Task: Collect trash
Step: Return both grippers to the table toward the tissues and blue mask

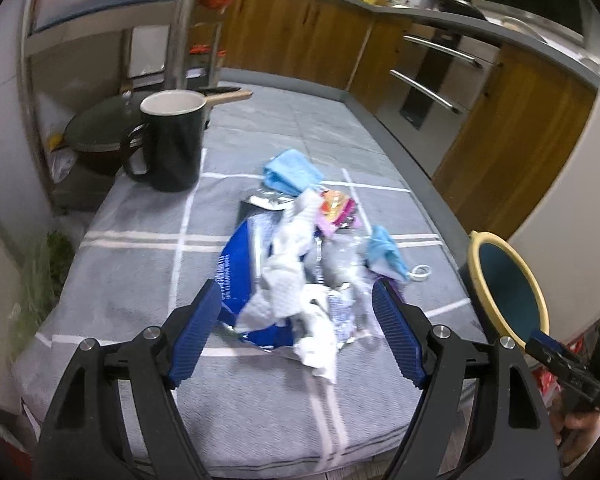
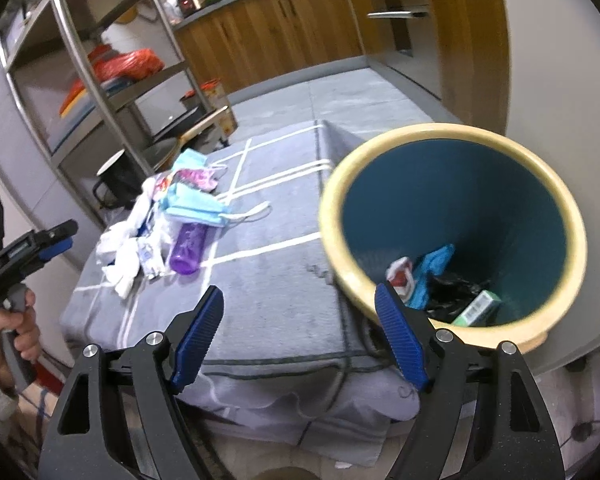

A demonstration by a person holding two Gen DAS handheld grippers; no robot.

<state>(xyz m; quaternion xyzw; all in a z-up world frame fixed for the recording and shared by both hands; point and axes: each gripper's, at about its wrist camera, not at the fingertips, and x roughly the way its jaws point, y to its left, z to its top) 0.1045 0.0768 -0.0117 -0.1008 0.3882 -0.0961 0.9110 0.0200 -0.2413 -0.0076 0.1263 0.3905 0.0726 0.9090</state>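
A heap of trash lies on the grey checked cloth: crumpled white tissue, a blue foil packet, blue face masks, a pink wrapper. In the right wrist view the heap includes a purple bottle. My left gripper is open, its jaws either side of the near edge of the heap. A teal bin with a cream rim stands at the table's right edge, holding some trash. My right gripper is open and empty, its right finger in front of the bin's rim.
A black mug stands at the left back of the cloth, a dark lidded pan behind it. A metal shelf rack stands left of the table. Wooden kitchen cabinets run behind.
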